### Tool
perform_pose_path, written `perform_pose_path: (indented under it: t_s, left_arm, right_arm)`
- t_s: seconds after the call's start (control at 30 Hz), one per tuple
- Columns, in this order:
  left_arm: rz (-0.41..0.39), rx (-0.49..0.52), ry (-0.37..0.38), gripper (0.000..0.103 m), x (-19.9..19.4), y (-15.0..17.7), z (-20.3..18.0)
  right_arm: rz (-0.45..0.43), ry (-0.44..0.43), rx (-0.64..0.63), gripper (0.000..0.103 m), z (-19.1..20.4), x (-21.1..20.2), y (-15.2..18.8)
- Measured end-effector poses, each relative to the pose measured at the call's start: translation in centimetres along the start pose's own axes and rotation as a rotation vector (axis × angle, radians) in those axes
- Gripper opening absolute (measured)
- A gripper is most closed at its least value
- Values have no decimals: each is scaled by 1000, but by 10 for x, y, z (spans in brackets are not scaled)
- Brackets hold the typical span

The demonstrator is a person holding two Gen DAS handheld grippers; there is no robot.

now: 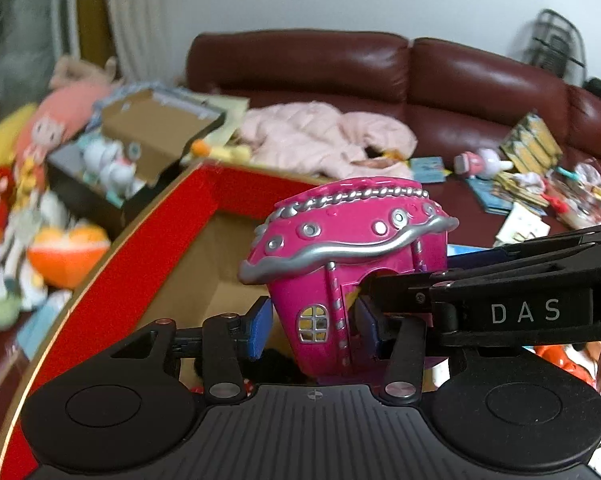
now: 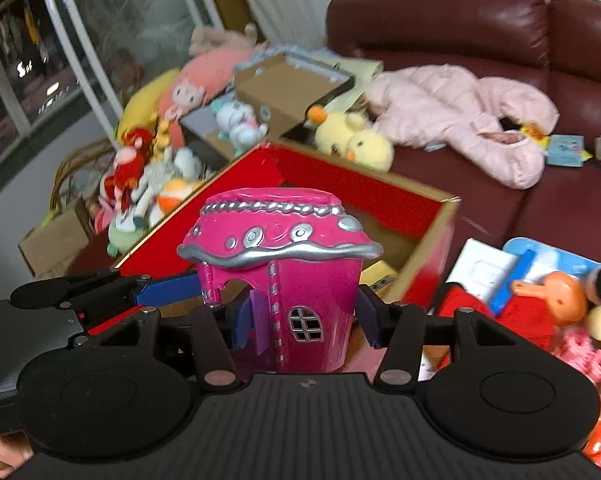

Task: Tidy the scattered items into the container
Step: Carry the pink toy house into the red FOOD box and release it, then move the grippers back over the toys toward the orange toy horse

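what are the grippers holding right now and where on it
Both the left gripper and the right gripper clamp the pink toy house by its lower walls, under the roof.

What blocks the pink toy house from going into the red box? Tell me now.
Nothing visible. Both claws, left and right, grip the pink toy house, and the red box lies open right behind it. Its floor is partly hidden.
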State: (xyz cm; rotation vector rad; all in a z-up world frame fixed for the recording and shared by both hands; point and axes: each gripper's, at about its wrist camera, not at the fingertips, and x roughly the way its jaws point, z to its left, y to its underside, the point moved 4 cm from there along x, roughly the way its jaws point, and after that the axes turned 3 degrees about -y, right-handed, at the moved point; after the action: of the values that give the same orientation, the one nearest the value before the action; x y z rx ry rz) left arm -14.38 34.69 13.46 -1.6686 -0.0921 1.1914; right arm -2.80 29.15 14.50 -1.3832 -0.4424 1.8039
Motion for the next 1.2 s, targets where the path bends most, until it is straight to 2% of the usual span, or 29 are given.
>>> perform_pose_path:
  t_s: [0.37,0.43,0.47,0.5,0.53,0.57,0.73,1.03,1.2]
  left_arm:
    - [47,-65,-8,47,20,11,34]
    - [62,-75,-4,63,21,12,35]
    - [67,-77,-1,75,21,12,35]
    - [67,-81,1,83,20,13,34]
    - [60,-86,-4,96,18,14,34]
    - [44,-91,-19,100,15,13,33]
    - [36,-121,-26,102,14,8,35]
    - [48,-49,-64,102,15,14,15]
    - [38,0,-65,102,9,13,-3]
  right_arm:
    - [60,-37,-5,60,10,24,2]
    - [54,-76,17,75,9,23,-1]
    - [32,-99,46,90,8,20,-4]
    - [3,-114,69,94,6,16,-6]
    - [-20,-126,83,94,6,12,-7]
    - [-27,-133,87,94,5,10,-9]
    - [-17,-116,92,94,0,8,-8]
    - [10,-114,121,94,-9,4,8]
    - [-6,-121,131,94,-14,-9,12]
